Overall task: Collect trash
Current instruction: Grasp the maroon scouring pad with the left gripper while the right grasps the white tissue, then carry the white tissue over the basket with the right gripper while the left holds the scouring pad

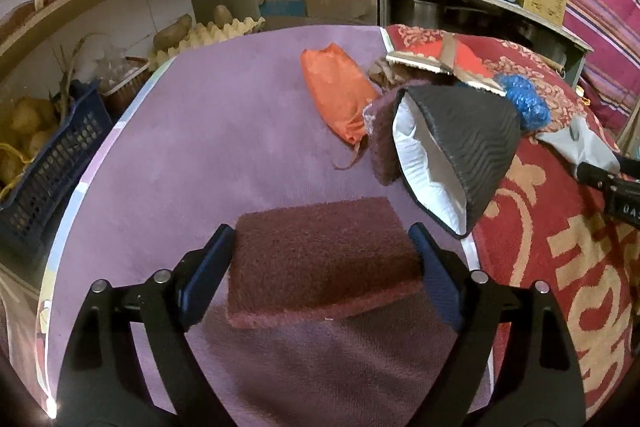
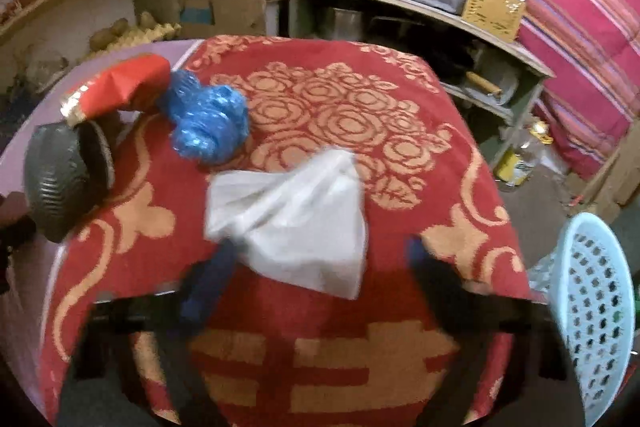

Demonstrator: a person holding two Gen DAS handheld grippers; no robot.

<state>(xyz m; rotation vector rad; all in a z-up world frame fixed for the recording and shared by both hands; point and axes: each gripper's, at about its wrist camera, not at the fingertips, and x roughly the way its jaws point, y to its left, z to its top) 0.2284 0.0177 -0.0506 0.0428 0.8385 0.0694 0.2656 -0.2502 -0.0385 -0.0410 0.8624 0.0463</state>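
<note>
The left gripper point(image 1: 324, 263) has its fingers clamped on the maroon scouring pad point(image 1: 324, 255); the right gripper point(image 2: 316, 267), blurred, has fingers apart around the white bag point(image 2: 292, 219); it should close fully before lifting toward the blue basket point(image 2: 596, 311) at the table's right edge.

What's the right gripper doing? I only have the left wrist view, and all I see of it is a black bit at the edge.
Observer: In the right wrist view, the right gripper straddles a white plastic bag lying on the red cloth. The picture is blurred, but the jaws look open, with one finger clear of the bag.
Operator: Is there anywhere to drop trash?
Observer: Yes. A pale blue basket with holes shows just past the cloth's right edge, close beside that gripper.
</note>
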